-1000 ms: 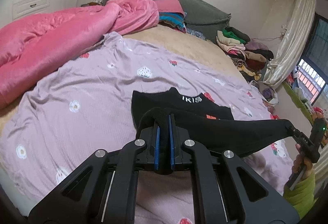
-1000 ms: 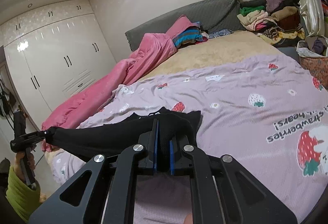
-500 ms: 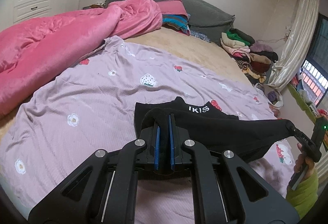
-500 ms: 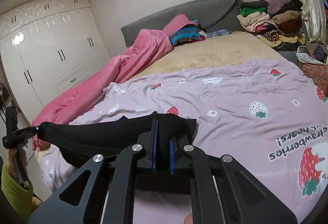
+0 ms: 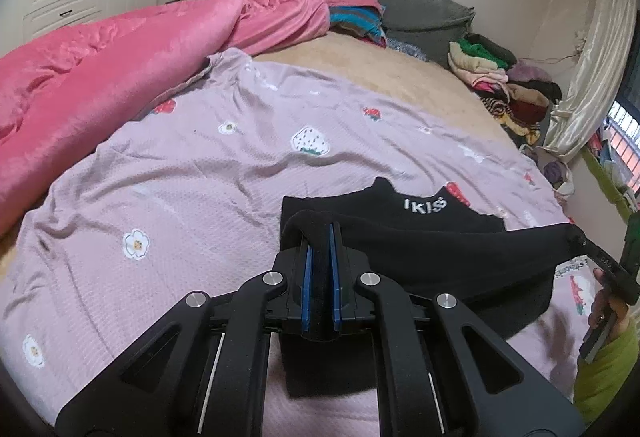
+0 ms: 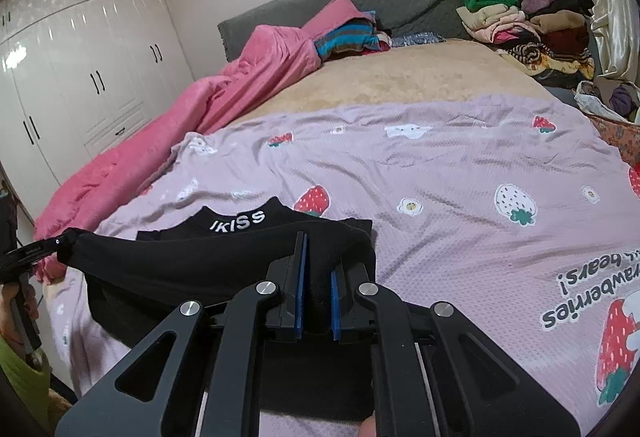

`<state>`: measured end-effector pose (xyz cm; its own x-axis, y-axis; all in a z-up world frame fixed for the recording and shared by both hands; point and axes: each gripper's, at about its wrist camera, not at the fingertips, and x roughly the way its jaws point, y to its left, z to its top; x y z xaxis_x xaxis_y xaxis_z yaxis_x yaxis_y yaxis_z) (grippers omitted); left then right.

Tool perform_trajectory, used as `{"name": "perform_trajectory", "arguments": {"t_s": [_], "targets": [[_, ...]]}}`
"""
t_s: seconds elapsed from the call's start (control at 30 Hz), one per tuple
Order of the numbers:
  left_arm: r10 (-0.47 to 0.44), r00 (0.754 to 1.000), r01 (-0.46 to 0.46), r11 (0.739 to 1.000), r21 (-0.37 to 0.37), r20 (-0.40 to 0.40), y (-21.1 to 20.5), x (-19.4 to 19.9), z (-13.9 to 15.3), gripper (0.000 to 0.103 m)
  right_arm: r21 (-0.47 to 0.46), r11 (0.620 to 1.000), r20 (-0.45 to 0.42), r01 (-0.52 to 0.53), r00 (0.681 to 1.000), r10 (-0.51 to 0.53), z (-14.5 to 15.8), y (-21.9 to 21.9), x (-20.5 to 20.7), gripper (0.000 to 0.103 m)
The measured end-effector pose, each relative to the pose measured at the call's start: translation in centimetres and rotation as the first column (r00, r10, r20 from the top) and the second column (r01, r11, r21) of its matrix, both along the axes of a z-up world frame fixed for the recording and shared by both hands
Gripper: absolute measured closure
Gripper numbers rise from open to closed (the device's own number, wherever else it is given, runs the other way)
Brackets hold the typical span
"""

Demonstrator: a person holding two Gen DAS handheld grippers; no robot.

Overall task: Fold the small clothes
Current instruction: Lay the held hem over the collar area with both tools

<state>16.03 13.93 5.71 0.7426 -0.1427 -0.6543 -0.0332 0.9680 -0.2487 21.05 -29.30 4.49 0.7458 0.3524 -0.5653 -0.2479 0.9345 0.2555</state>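
Note:
A small black garment [image 5: 440, 249] with white "IKISS" lettering at its collar lies on the lilac strawberry-print sheet [image 5: 192, 189]. My left gripper [image 5: 319, 237] is shut on one corner of its lifted near edge. My right gripper [image 6: 316, 249] is shut on the other corner; it also shows at the right of the left wrist view [image 5: 588, 241]. The edge is stretched taut between them, above the flat part of the garment [image 6: 240, 225], and carried toward the collar. The left gripper shows at the left edge of the right wrist view [image 6: 60, 241].
A pink duvet [image 5: 100, 69] is bunched along the left of the bed. A pile of folded clothes [image 5: 500, 77] sits at the far right by a curtain [image 5: 600, 49]. A grey headboard [image 6: 360, 1] and white wardrobes [image 6: 80, 57] stand behind.
Both grippers have moved forward toward the collar with the stretched edge, so more of the garment is covered. Both stay shut on the cloth.

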Motion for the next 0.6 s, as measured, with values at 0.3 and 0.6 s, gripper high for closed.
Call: {"name": "perform_trajectory", "arguments": {"t_s": [0.3, 0.6], "targets": [[0.012, 0.998, -0.012, 1.000, -0.001, -0.058, 0.5, 1.6, -3.0, 0.099, -0.062, 0.997, -0.034, 0.045, 0.998, -0.047, -2.4, 1.2, 1.9, 0.077], [0.029, 0.999, -0.029, 1.000, 0.007, -0.038, 0.7, 1.3, -2.7, 0.076, -0.070, 0.995, 0.010, 0.068, 0.998, -0.067, -1.8, 0.8, 0.7, 0.057]]}}
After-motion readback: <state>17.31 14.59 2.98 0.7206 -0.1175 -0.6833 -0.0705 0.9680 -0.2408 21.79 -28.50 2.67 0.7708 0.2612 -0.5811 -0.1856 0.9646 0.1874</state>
